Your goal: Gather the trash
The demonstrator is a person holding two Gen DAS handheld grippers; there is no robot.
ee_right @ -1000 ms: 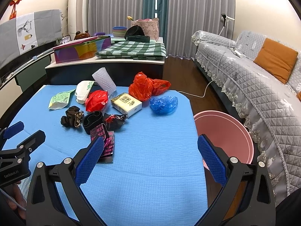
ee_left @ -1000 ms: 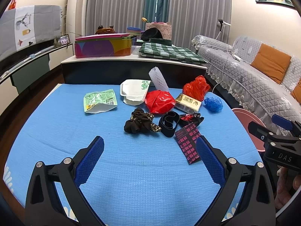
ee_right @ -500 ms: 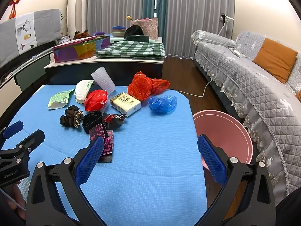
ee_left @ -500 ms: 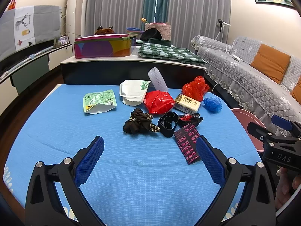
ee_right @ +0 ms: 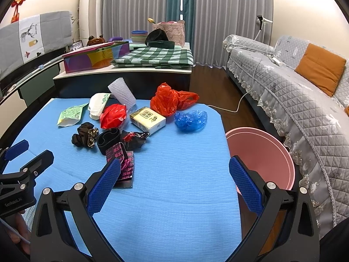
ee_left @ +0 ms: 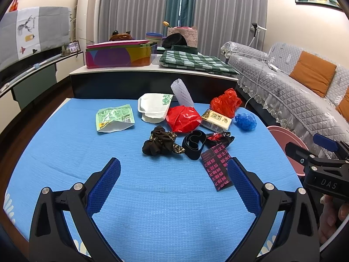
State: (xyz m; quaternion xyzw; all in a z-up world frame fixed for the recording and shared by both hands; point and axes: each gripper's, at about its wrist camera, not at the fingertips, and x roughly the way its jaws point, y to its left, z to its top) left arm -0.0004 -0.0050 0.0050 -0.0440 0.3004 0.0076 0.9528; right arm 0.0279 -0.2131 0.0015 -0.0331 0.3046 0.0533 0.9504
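Crinkled plastic bags [ee_left: 182, 118] litter woven blue cloth [ee_left: 152, 196]; both tongs [ee_left: 173, 182] [ee_right: 174, 182] gape apart.

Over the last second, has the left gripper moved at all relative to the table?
Barely. In the left wrist view the green snack packet and black scrunchie drifted marginally left of the left gripper, whose jaws stay open: a slight shift, no approach.

White letters "DAS" stand on the black body of the right gripper [ee_left: 322, 152], seen at the right edge from the left wrist. "GenRobot.AI" runs in small pale letters along the left gripper [ee_right: 19, 161], near left in the right wrist view. The black wrapper [ee_left: 217, 167] bears rows of pink characters, and the cream box [ee_right: 148, 119] dark ones; neither is legible to me
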